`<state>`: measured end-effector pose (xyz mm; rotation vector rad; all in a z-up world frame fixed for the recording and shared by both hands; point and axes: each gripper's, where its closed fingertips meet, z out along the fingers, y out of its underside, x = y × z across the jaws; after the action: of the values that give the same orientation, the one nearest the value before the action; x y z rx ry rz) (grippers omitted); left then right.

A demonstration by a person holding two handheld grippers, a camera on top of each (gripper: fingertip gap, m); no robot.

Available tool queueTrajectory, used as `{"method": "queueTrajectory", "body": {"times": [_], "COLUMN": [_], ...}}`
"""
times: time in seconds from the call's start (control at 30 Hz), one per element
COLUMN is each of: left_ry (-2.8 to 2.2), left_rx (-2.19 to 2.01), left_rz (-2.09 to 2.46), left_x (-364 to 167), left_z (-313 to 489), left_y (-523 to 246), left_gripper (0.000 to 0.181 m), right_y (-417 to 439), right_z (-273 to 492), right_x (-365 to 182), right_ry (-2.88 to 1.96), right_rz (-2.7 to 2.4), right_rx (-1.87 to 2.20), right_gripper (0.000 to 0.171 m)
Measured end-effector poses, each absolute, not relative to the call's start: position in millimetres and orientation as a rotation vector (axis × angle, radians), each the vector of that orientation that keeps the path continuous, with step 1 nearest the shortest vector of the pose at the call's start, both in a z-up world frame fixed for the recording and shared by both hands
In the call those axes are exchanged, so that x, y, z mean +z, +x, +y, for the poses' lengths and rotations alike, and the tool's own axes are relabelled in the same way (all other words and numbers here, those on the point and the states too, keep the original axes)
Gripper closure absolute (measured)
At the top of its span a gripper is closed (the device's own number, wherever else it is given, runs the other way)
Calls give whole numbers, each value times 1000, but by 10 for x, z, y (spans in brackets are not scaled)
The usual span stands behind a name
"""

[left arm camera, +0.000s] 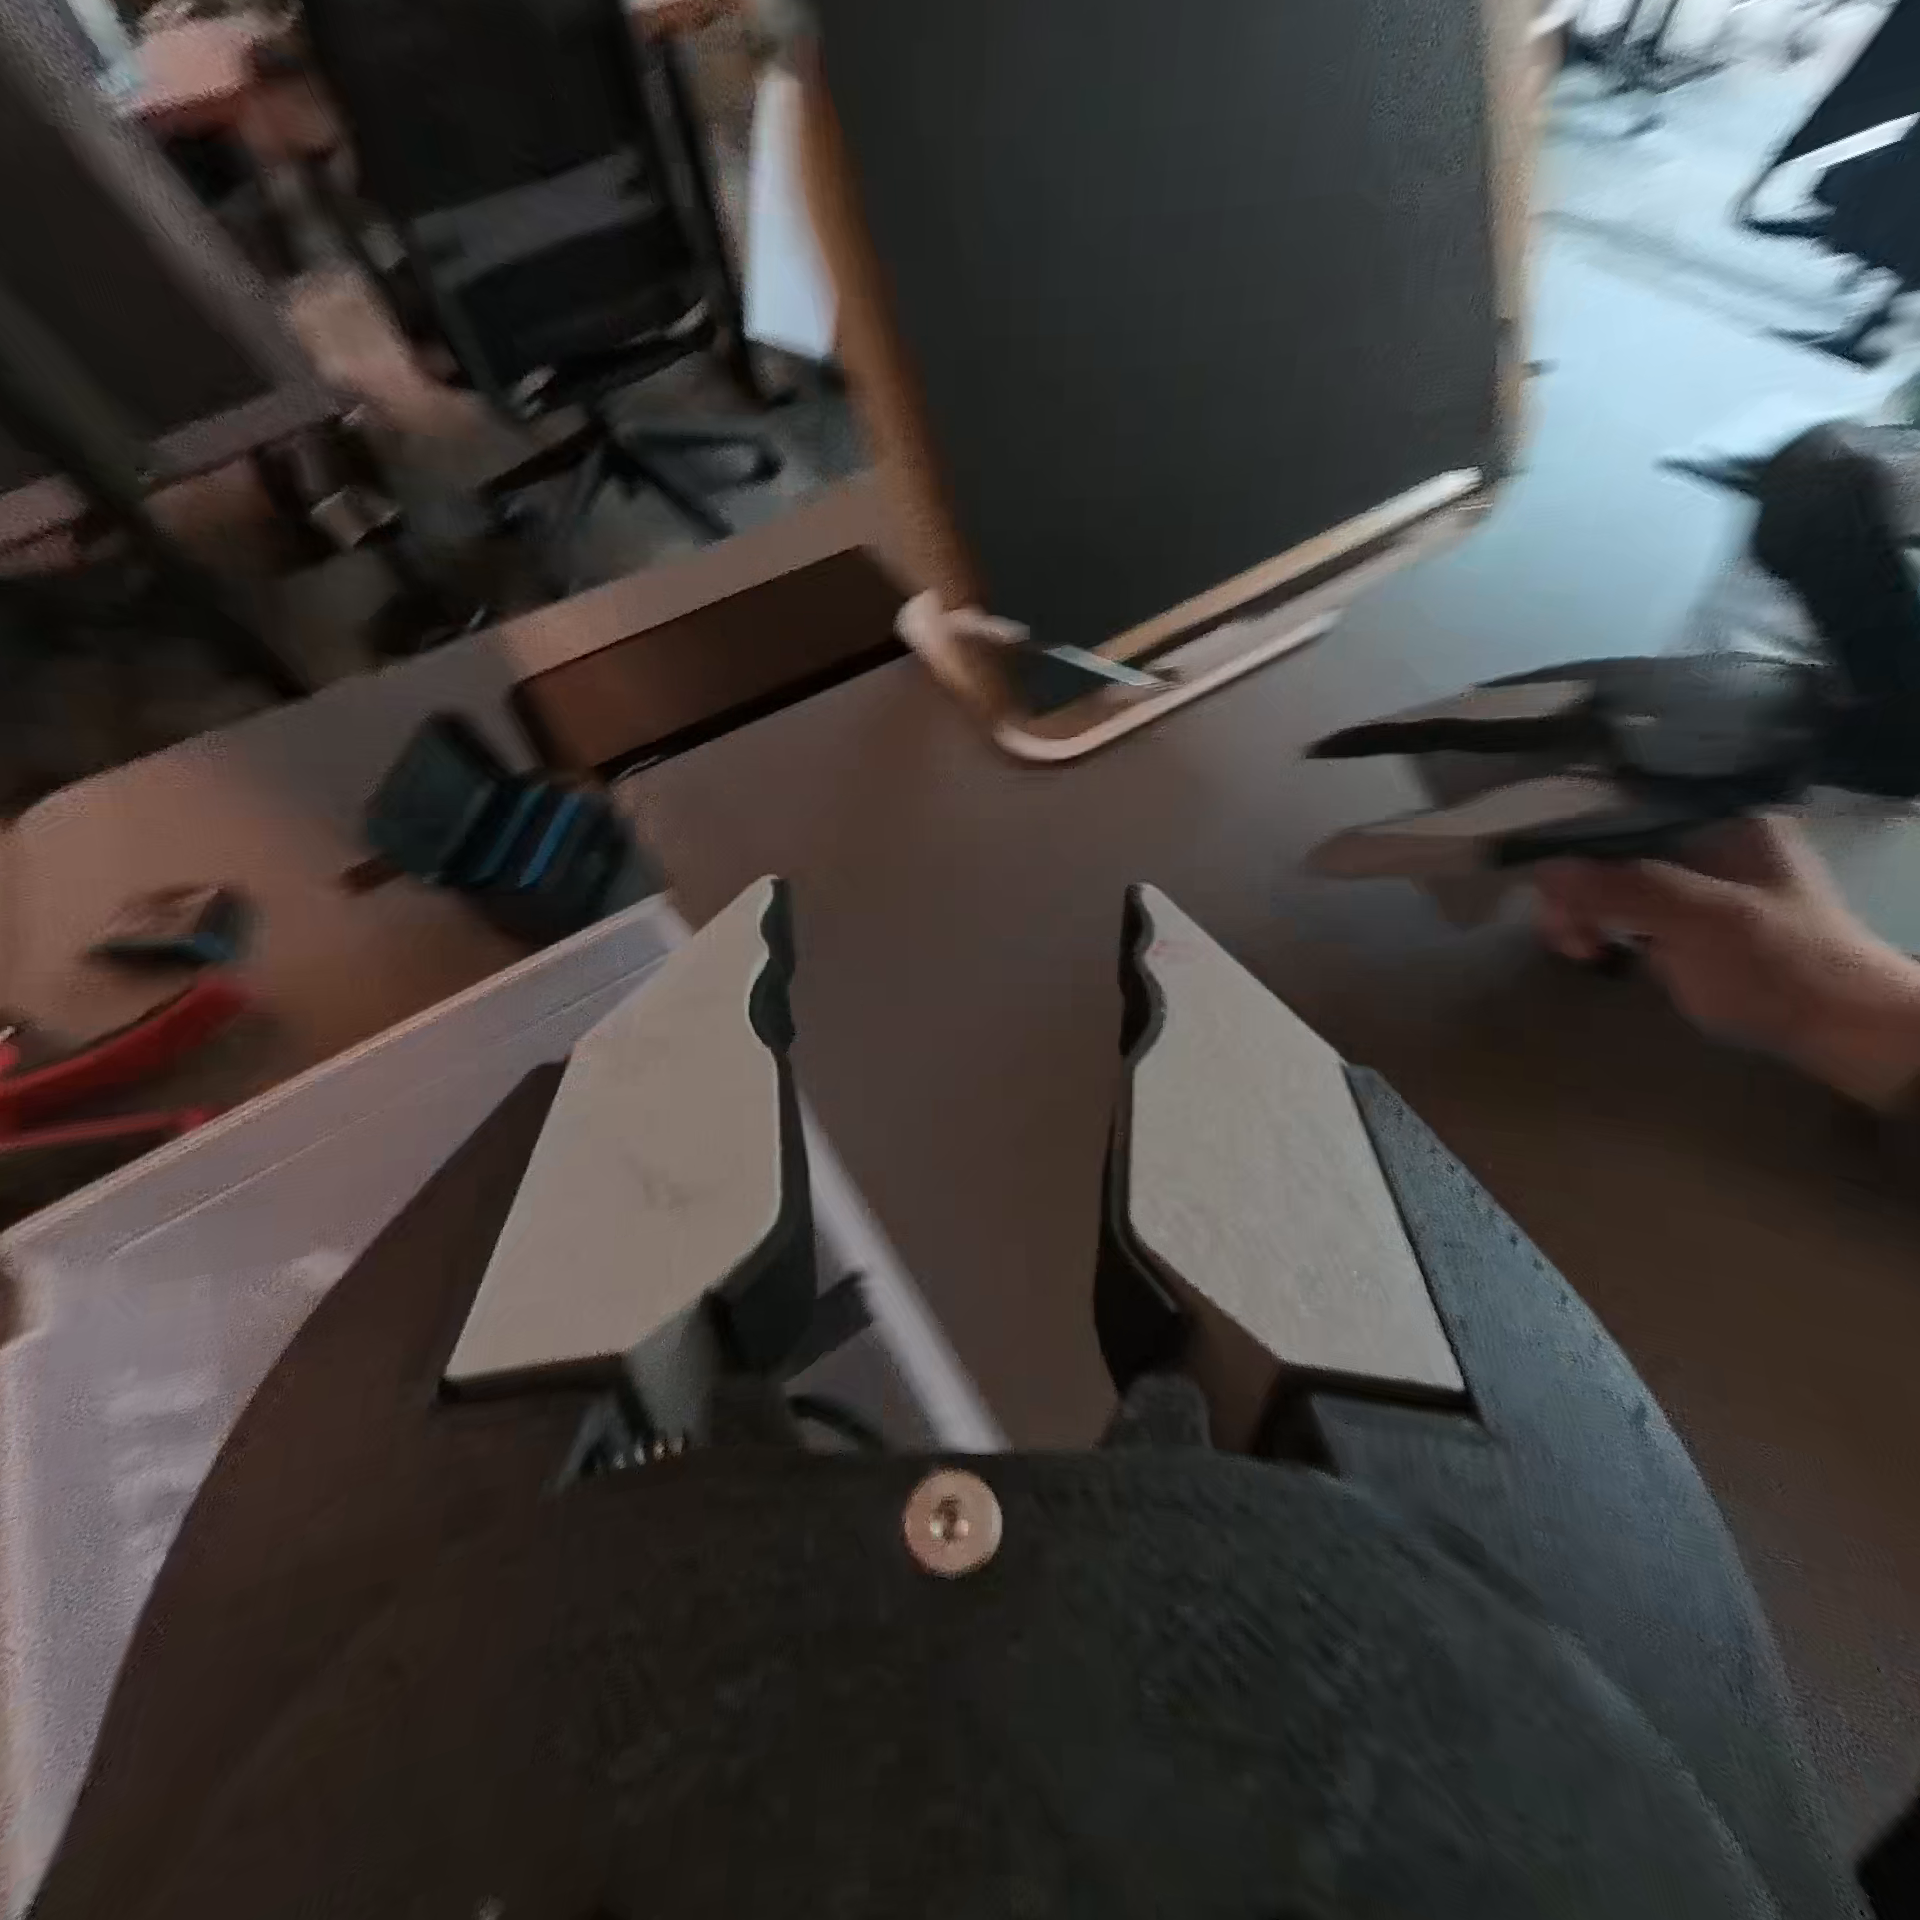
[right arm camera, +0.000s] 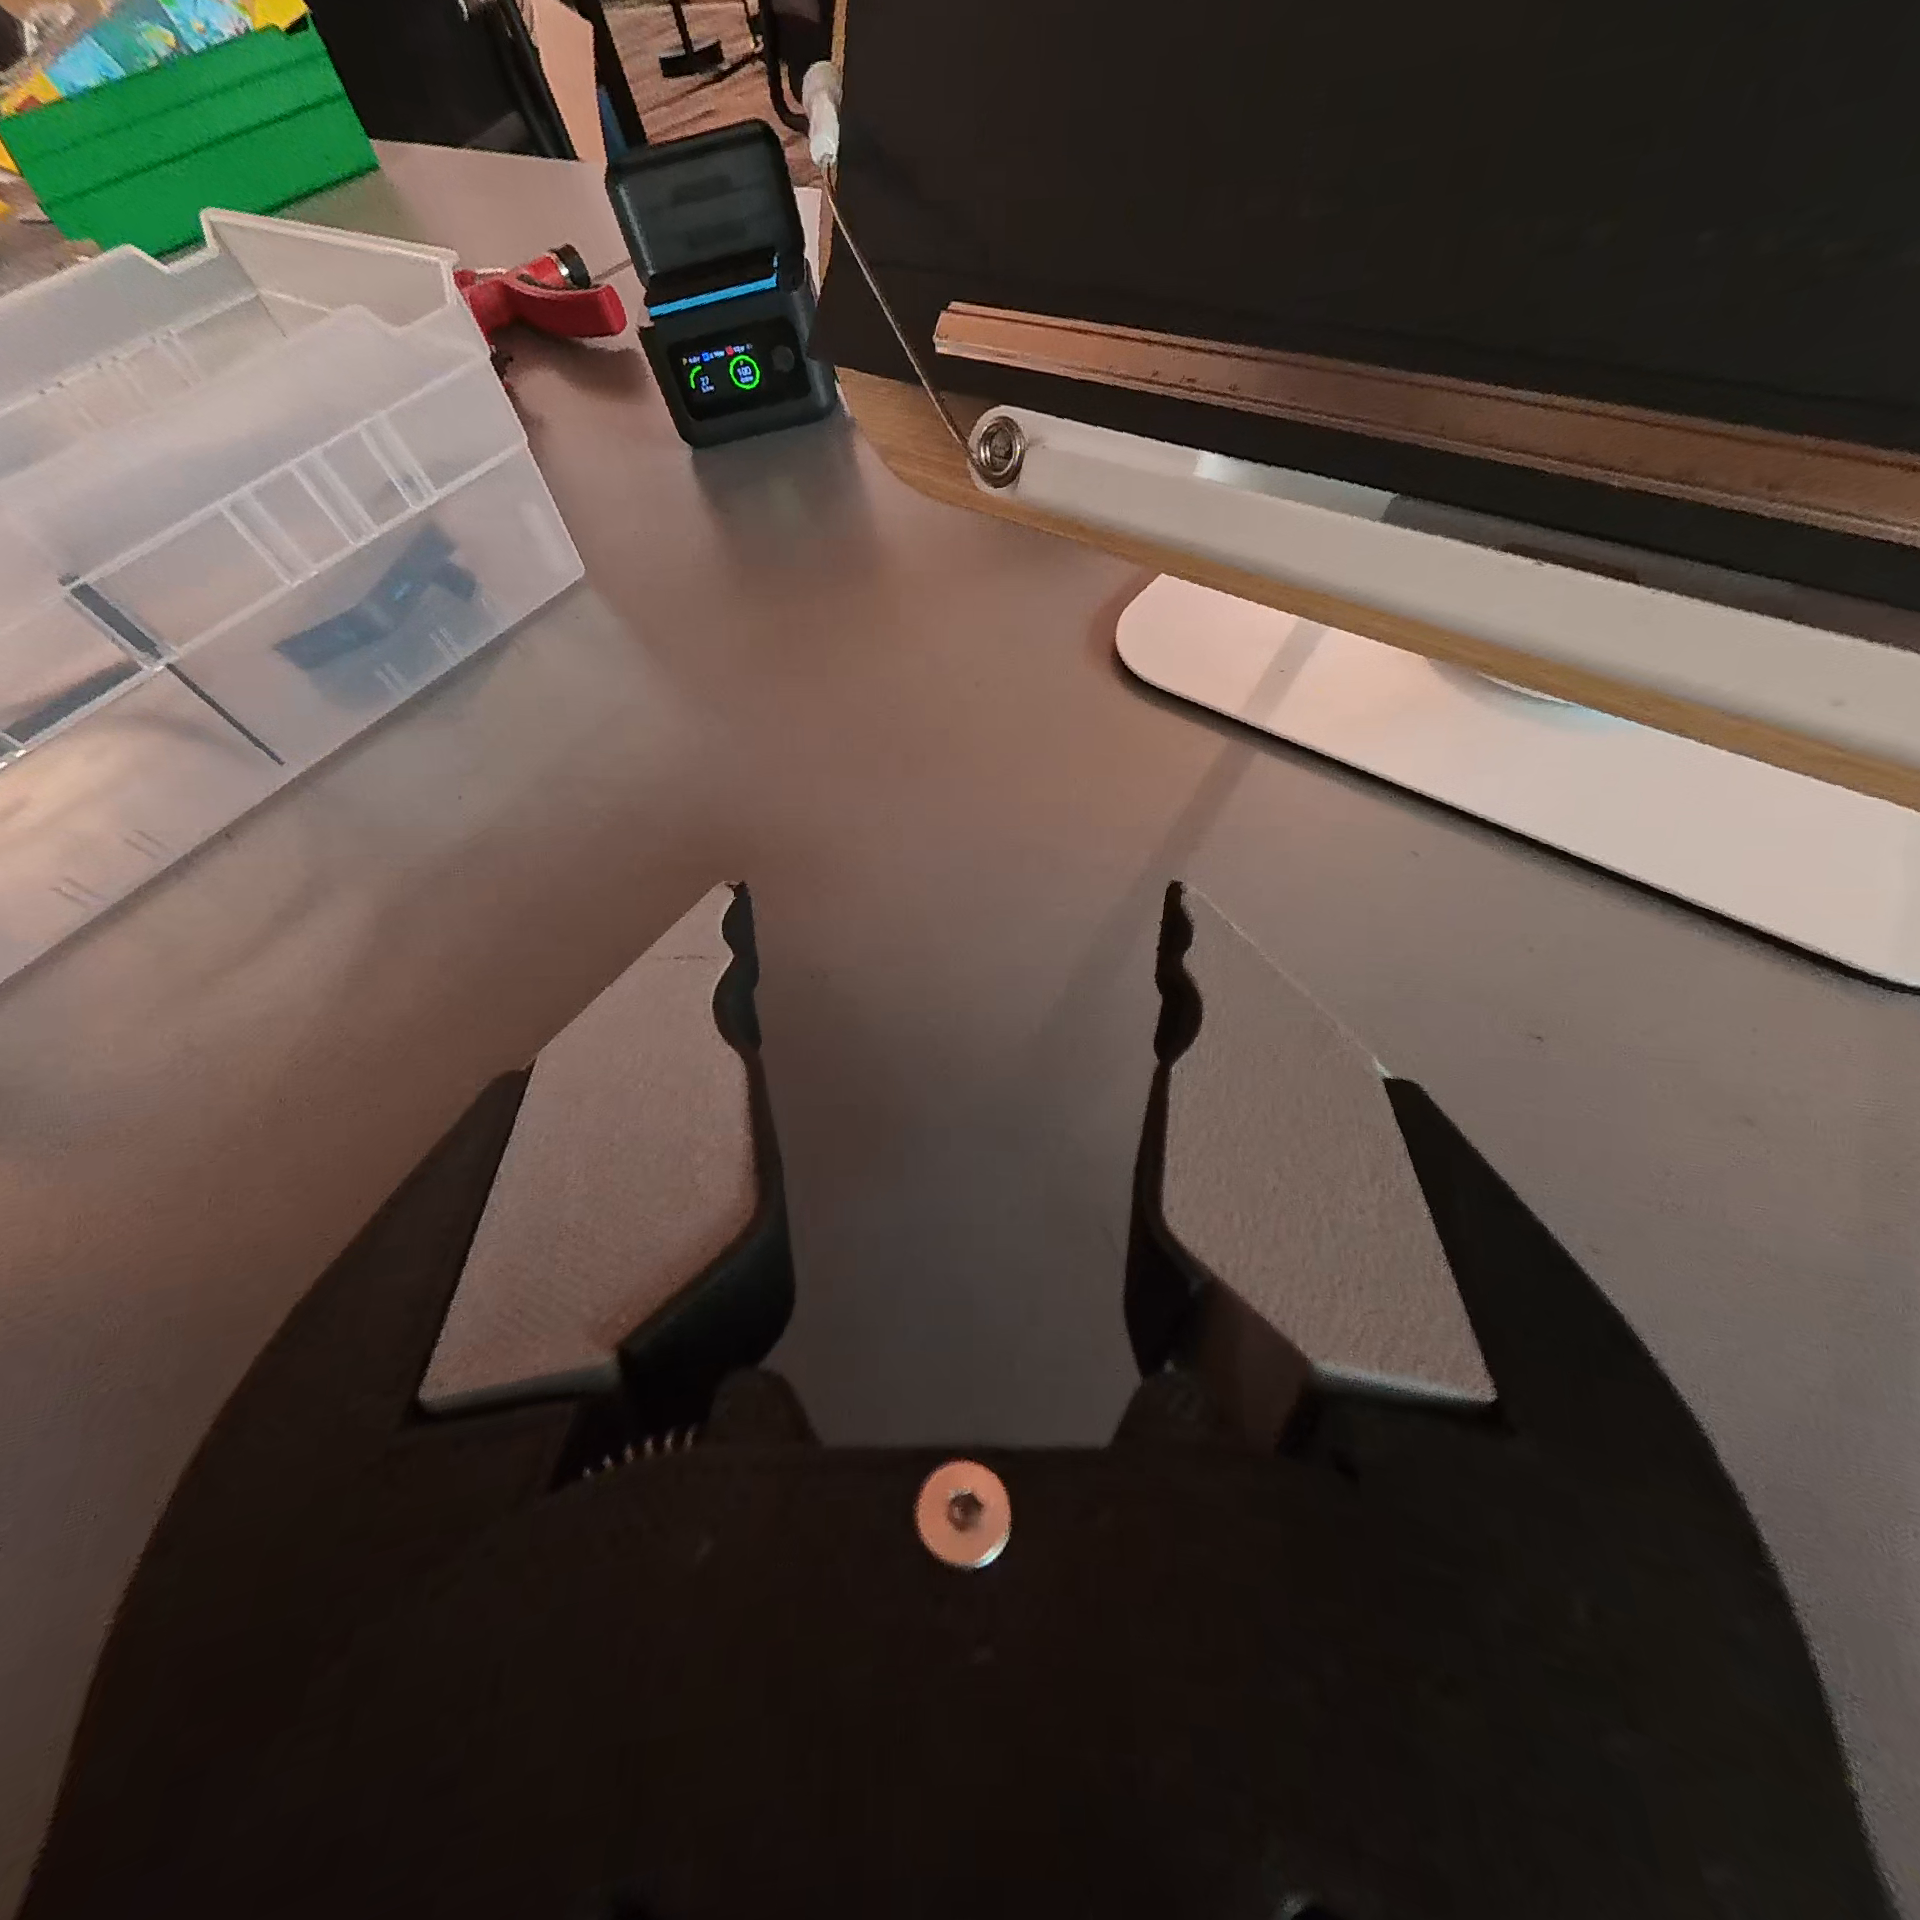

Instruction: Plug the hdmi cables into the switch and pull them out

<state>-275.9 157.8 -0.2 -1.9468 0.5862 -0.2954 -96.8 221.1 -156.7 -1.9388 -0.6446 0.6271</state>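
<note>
Left fingers: my left gripper (left arm camera: 956, 904) stands wide apart with nothing between the jaws, over bare dark tabletop (left arm camera: 987, 790).
Right fingers: my right gripper (right arm camera: 956, 904) is spread just as wide and empty, also over bare desk.
Just beyond the right fingers: ahead and to the right, a monitor's white foot (right arm camera: 1558, 758); ahead and to the left, a clear plastic organizer (right arm camera: 260, 499).
Farther ahead of the right fingers: a small black device with a lit screen (right arm camera: 732, 343), a red clamp (right arm camera: 540, 296) to its left, a green bin (right arm camera: 187, 156) beyond.
Task things: I can find no HDMI cable and no switch in either view.
Step in hand: by my reading nothing is being plugged or pulled; both tools are idle.
Next move: I would first need to bring cables and switch into sight, then close on a plug body.
Left view only: the other gripper in a person's hand (left arm camera: 1745, 935) off to the right, and office chairs (left arm camera: 582, 270) behind; the picture is smeared.
Right view only: the lit screen and the organizer's compartments, sharply.
</note>
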Motion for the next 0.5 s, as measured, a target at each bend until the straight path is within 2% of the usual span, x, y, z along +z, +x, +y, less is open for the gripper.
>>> {"method": "queueTrajectory", "body": {"times": [0.1,0.17,0.33,0.4,0.5], "left_ry": [-2123,-2263,-2576,-2645,-2736], "left_rx": [-187,-178,-150,-94,-131], "left_rz": [459,412,424,459,616], "left_x": [-233,-557,-1347,-1537,-1773], "left_z": [1974,2145,2304,2353,2312], "left_y": [-3391,-3645,-3945,-4044,-3981], "left_gripper": [112,114,107,109,102], "right_y": [-984,-990,-985,-986,-990], "right_z": [2210,2210,2212,2215,2221], "right_x": [-1571,-1577,-1574,-1575,-1578], "right_ry": [-1939,-1943,-1945,-1947,-1950], "right_rz": [-653,-659,-651,-649,-647], "right_rx": [625,623,636,642,653], "right_gripper": [96,96,97,97,97]}}
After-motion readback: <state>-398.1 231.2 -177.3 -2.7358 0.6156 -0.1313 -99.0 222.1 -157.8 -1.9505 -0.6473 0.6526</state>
